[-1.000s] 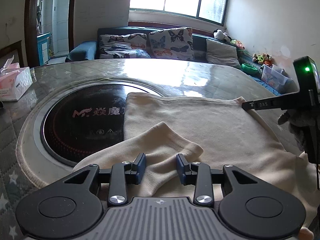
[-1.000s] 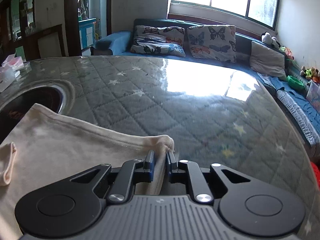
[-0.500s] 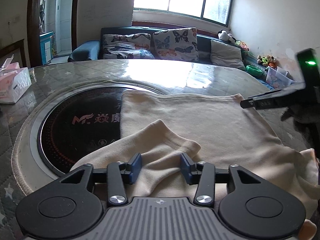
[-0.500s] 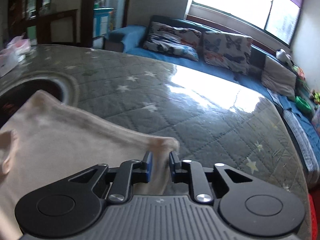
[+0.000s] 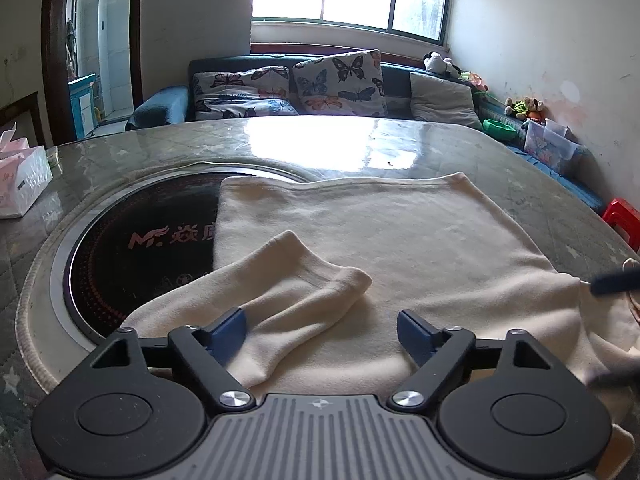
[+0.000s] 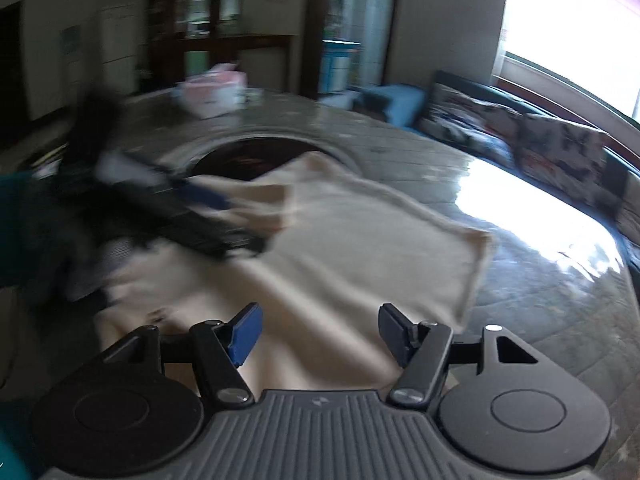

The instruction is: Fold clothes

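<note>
A cream garment [image 5: 380, 232] lies spread flat on the round table, one sleeve [image 5: 292, 292] folded in across its near left part. My left gripper [image 5: 322, 334] hovers open over the sleeve and the near cloth, nothing held between its blue pads [image 5: 228, 334]. In the right wrist view the same cream garment [image 6: 360, 256] fills the middle, and my right gripper [image 6: 318, 334] stands wide open above its near edge, holding nothing. That view is motion-blurred; the left gripper's dark body [image 6: 168, 208] shows at the left over the cloth.
A black round hotplate [image 5: 132, 248] is set in the table's middle, partly under the garment. A tissue box [image 5: 20, 184] sits at the far left. A sofa with butterfly cushions [image 5: 320, 84] runs behind the table. A red stool [image 5: 622, 220] stands at the right.
Both grippers opened wide: the left let go of the sleeve, the right released the garment's far right corner. The right gripper swung back and now faces left across the garment.
</note>
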Tool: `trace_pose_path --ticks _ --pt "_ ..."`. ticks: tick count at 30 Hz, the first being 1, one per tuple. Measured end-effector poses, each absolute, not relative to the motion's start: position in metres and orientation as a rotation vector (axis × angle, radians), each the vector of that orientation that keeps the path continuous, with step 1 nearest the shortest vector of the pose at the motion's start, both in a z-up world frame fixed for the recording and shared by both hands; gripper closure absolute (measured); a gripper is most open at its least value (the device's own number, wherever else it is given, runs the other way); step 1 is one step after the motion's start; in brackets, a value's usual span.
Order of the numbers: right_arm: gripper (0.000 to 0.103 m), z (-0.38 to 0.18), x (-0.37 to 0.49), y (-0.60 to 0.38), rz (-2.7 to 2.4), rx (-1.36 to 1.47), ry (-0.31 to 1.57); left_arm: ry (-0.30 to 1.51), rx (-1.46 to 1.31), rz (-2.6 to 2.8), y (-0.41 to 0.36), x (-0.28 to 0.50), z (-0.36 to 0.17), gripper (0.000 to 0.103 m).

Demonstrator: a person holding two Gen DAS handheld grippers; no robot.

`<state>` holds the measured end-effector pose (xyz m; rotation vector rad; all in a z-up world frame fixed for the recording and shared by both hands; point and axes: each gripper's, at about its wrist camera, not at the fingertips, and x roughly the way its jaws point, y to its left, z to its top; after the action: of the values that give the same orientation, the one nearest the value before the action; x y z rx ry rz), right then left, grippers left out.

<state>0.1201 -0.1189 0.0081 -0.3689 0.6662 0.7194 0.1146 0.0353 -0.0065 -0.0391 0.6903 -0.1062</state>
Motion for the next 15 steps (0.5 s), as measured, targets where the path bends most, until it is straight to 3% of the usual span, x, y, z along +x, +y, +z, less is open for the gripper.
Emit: trace_pose_path --ticks 6,9,12,14,15 --pt "0.036 0.005 0.092 -0.106 0.814 -0.426 0.621 0.698 -0.03 -0.104 0.032 0.115 -0.007 0.013" --pt "0.046 -0.006 0.094 -0.097 0.814 -0.454 0.626 0.701 -0.021 -0.1 0.029 0.115 -0.006 0.011" --pt "0.064 -0.01 0.089 -0.093 0.83 -0.468 0.622 0.703 -0.028 -0.095 0.03 0.114 -0.005 0.011" --pt "0.092 -0.012 0.085 -0.092 0.842 -0.476 0.618 0.699 -0.027 -0.092 0.031 0.112 -0.003 0.011" --pt "0.095 -0.013 0.083 -0.091 0.848 -0.481 0.616 0.696 -0.025 -0.091 0.032 0.111 -0.003 0.011"
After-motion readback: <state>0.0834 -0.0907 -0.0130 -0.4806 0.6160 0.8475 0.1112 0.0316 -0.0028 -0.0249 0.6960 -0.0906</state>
